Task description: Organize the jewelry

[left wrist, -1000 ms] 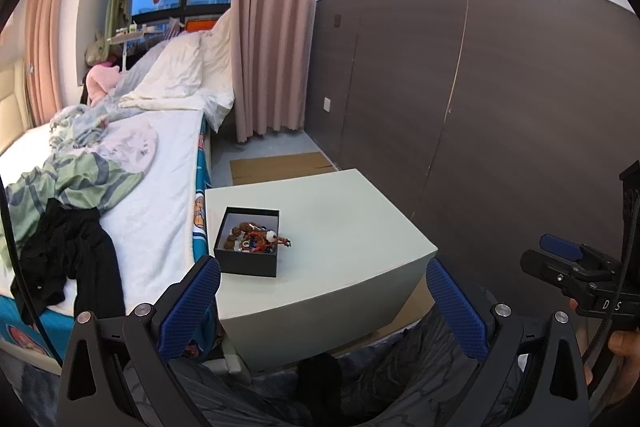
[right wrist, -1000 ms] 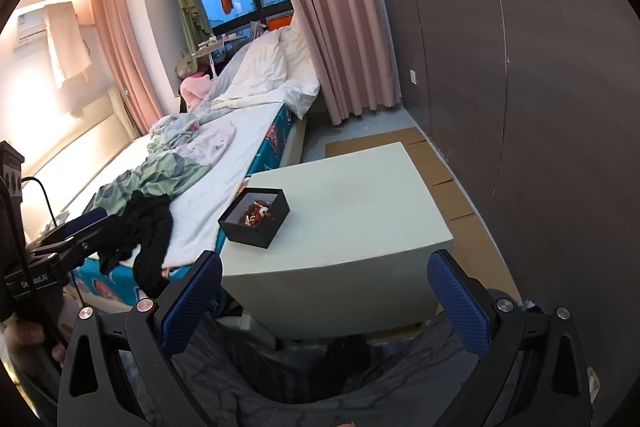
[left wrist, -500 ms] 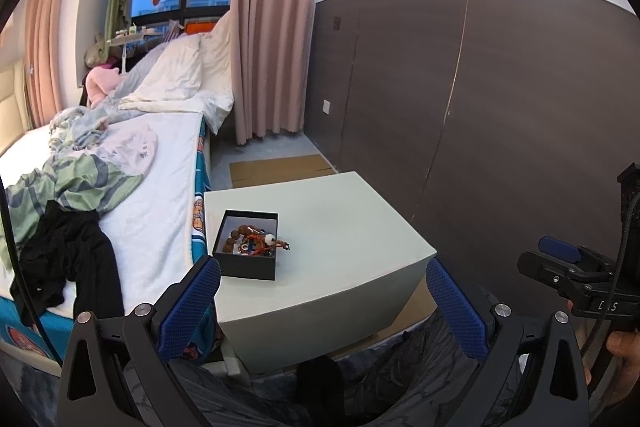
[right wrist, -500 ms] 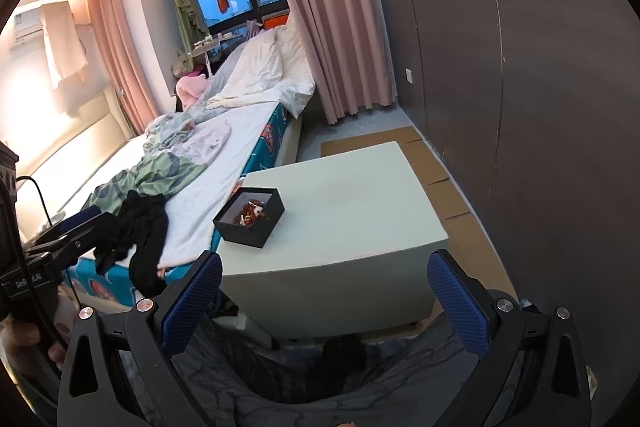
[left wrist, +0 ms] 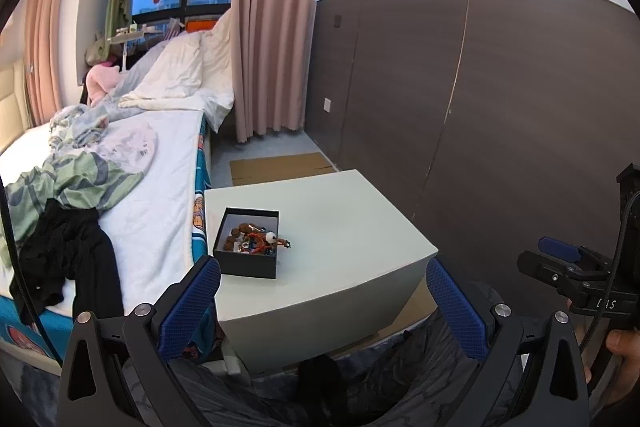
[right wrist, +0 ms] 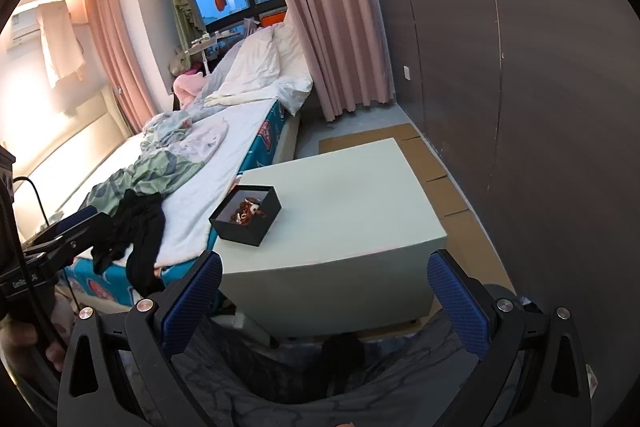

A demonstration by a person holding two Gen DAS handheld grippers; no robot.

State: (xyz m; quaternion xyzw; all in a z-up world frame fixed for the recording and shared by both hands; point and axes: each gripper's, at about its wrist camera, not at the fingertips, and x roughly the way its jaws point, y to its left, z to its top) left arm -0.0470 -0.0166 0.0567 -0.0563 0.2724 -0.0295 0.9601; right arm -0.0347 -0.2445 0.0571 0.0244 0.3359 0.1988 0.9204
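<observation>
A small black open box holding a tangle of brown, red and white jewelry stands near the left edge of a pale green table. One piece hangs over the box's right rim. The box and table also show in the right wrist view. My left gripper is open and empty, held back from the table's near edge. My right gripper is open and empty, also short of the table. Each gripper shows at the edge of the other's view.
A bed with rumpled clothes and a black garment lies left of the table. A dark panelled wall runs along the right. Flat cardboard lies on the floor behind the table. Pink curtains hang by the window.
Both views have drifted slightly; the table and box sit a little lower and closer in the frames. Both grippers stay open and empty.
</observation>
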